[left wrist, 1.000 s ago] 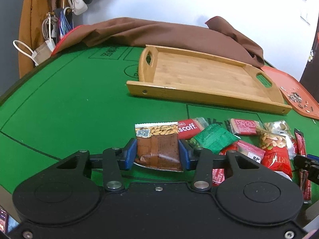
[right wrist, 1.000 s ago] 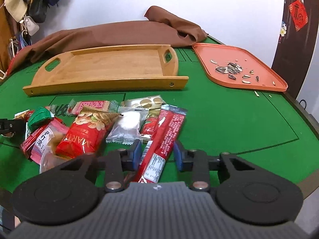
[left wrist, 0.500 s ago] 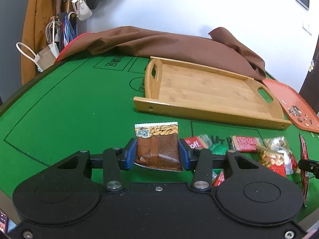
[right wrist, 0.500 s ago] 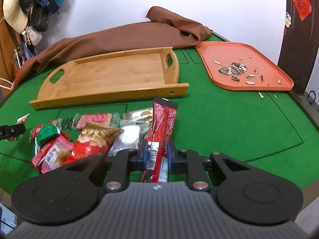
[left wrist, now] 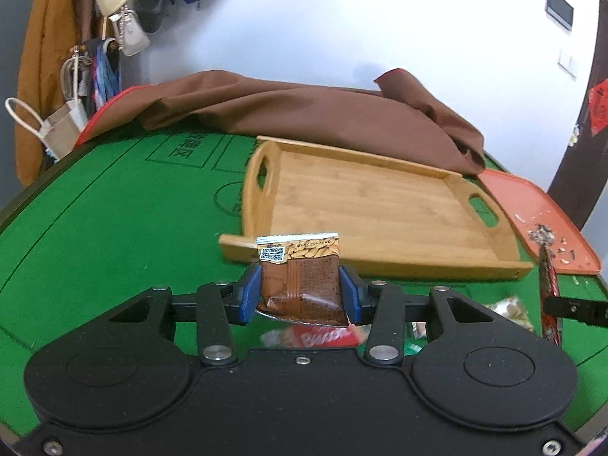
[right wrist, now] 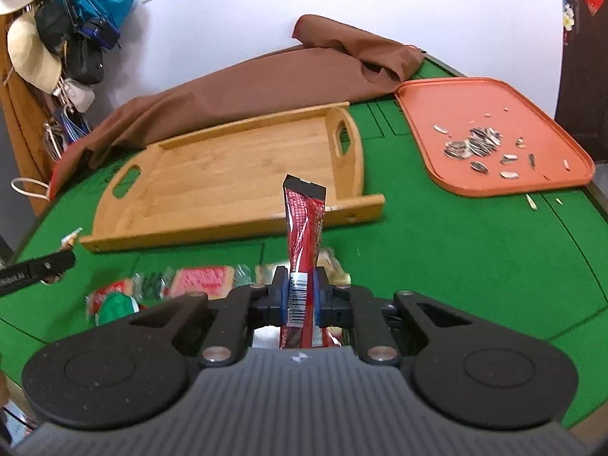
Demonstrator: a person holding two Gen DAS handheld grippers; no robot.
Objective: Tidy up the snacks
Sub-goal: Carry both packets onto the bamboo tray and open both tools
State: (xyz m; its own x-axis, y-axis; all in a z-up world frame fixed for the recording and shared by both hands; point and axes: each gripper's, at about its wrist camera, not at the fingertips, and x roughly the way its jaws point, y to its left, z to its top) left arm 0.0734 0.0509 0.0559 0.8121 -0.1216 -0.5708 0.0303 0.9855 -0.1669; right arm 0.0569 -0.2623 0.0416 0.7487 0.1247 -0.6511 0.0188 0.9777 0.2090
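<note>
The right gripper (right wrist: 298,296) has just been closed on the red stick packet (right wrist: 304,224), now pinched and raised off the snack pile (right wrist: 197,279). The brown peanut packet (left wrist: 300,277) is pinched by the left gripper (left wrist: 300,296), lifted nearer the wooden tray (right wrist: 235,167). Both are judged ready for placement.

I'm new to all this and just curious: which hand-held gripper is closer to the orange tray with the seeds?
Right. The right hand-held gripper, holding a red stick pack, sits on the side of the wooden tray nearest the orange tray; the left hand-held gripper is farther away, near the opposite end.
</note>
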